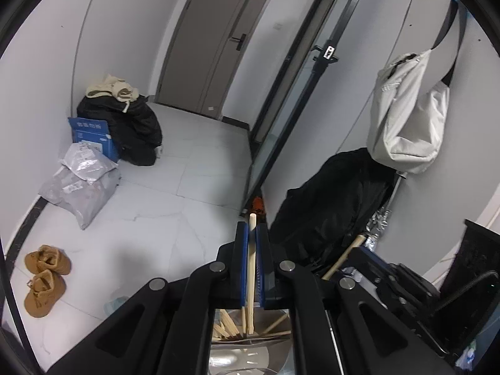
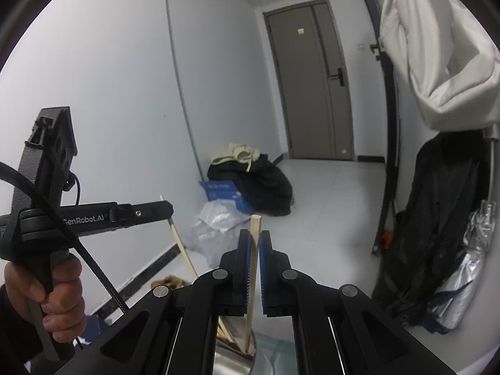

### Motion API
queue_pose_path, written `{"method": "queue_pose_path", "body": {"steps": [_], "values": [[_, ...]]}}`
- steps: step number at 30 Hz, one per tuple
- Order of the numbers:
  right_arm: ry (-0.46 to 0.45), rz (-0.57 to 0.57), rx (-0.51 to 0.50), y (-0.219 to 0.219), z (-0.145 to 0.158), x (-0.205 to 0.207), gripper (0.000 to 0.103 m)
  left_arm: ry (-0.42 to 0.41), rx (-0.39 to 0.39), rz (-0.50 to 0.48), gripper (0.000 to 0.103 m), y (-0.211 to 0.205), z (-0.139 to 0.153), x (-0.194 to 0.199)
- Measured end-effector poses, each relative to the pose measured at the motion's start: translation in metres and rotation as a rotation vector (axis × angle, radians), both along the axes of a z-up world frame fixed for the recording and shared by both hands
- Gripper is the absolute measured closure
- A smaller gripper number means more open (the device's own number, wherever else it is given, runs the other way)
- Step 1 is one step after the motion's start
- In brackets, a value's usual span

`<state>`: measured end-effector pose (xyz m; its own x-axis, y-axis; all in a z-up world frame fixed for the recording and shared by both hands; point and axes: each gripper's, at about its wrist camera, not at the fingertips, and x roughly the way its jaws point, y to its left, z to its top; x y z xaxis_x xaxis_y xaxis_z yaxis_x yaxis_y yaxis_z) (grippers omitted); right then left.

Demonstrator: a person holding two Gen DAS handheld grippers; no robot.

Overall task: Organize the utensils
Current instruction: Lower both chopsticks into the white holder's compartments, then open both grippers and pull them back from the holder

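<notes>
In the left wrist view my left gripper [image 1: 251, 229] is shut on a pale wooden chopstick [image 1: 251, 262], whose end pokes out past the blue pads. Under it stands a shiny metal holder [image 1: 240, 357] with several more wooden chopsticks [image 1: 226, 328]. My right gripper [image 1: 364, 251] shows at the right with its own stick [image 1: 342, 257]. In the right wrist view the right gripper [image 2: 254, 234] is shut on a second chopstick [image 2: 253, 268] above the metal holder [image 2: 231, 354]. At the left there, a hand [image 2: 50, 300] holds the left gripper [image 2: 170, 212], which clamps its chopstick [image 2: 182, 247].
The tiled floor holds brown shoes [image 1: 45, 278], grey parcel bags [image 1: 79, 184], a blue box [image 1: 92, 134] and a black heap [image 1: 134, 131]. A black coat [image 2: 443, 225], a white bag [image 1: 409, 115] and a silver umbrella [image 2: 468, 265] hang at the right. A grey door [image 2: 312, 78] is behind.
</notes>
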<state>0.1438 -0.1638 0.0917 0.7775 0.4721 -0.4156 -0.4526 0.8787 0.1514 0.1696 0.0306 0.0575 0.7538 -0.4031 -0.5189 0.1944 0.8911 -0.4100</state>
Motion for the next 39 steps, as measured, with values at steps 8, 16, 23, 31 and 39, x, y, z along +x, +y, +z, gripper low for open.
{"method": "queue_pose_path", "body": {"steps": [8,16,23,31,39], "values": [[0.007,0.061,-0.036,0.009,-0.012,-0.004,0.101,-0.039,0.001,-0.071,0.101,-0.006,-0.001,-0.011],[0.079,0.021,0.006,-0.003,-0.034,-0.018,0.101,0.016,0.059,-0.130,0.101,-0.021,-0.021,-0.013],[0.144,-0.087,0.063,-0.037,-0.056,-0.050,0.098,0.086,0.113,-0.163,0.101,-0.033,-0.042,-0.020],[0.166,-0.124,0.077,-0.055,-0.062,-0.084,0.094,0.108,0.133,-0.105,0.100,-0.036,-0.029,-0.042],[0.107,-0.116,0.105,-0.059,-0.041,-0.119,0.073,0.086,0.151,0.012,0.075,-0.034,-0.010,-0.078]]}}
